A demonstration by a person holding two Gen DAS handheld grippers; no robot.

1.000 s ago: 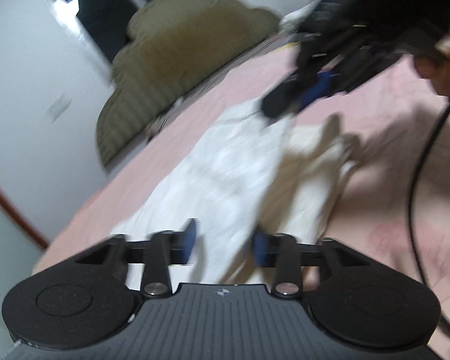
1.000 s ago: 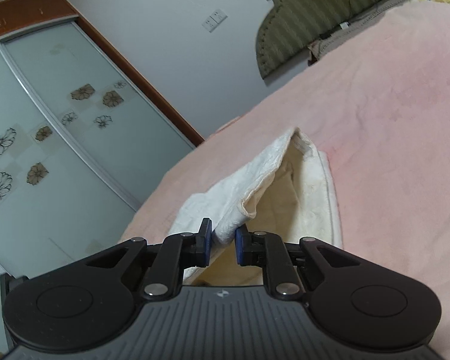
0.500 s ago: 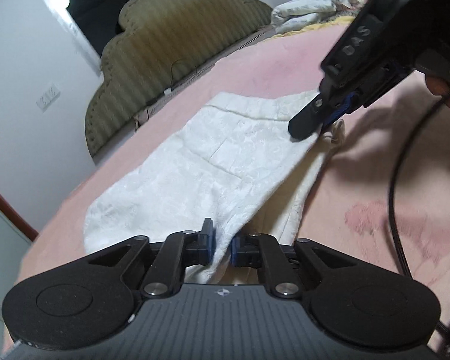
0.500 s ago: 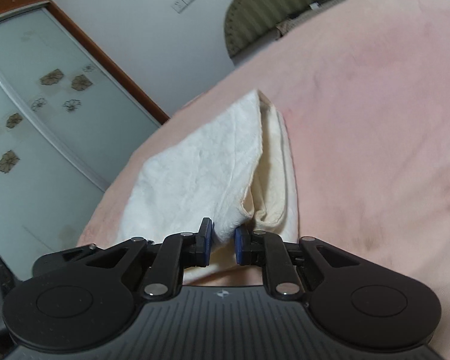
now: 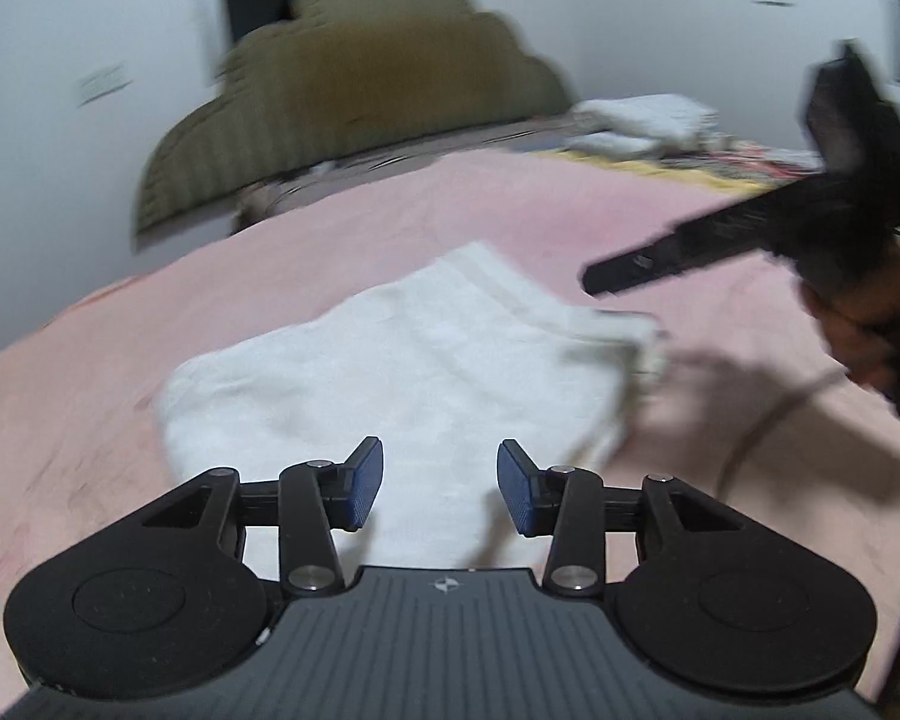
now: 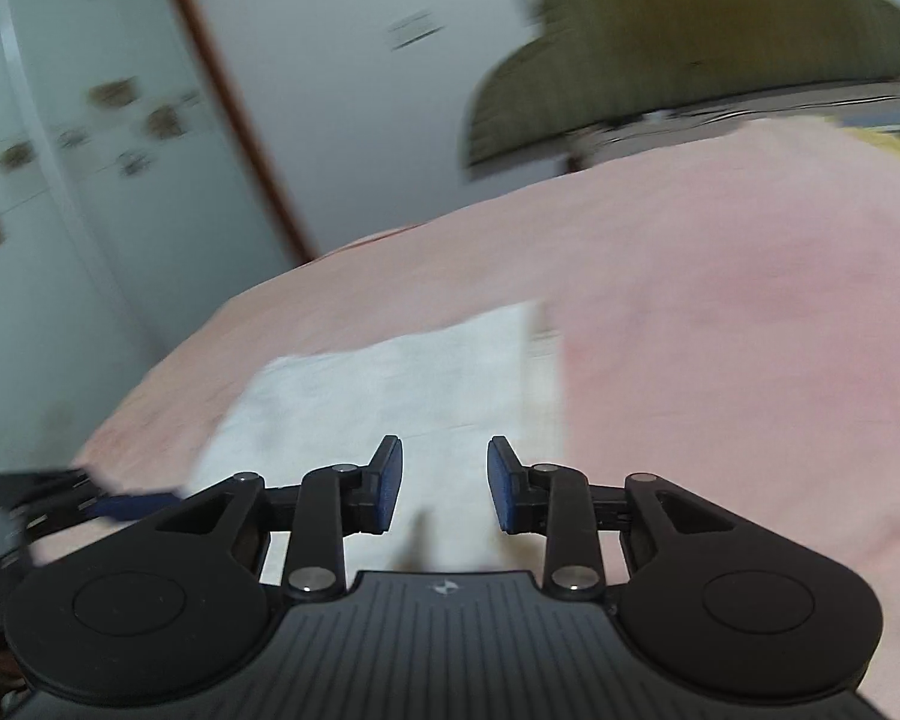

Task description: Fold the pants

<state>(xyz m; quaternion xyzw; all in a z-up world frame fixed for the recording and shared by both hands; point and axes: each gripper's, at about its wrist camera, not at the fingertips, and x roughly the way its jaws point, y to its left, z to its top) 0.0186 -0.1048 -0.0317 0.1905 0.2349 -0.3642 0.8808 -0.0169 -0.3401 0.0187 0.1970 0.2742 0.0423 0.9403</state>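
Fingers on both grippers are opening, empty; we judge the pants soft, light, best pinched at hems.

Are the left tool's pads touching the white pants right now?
Apart. In the left wrist view the left tool is opening, and its blue pads stand clear of the pants, which lie flat on the bed.
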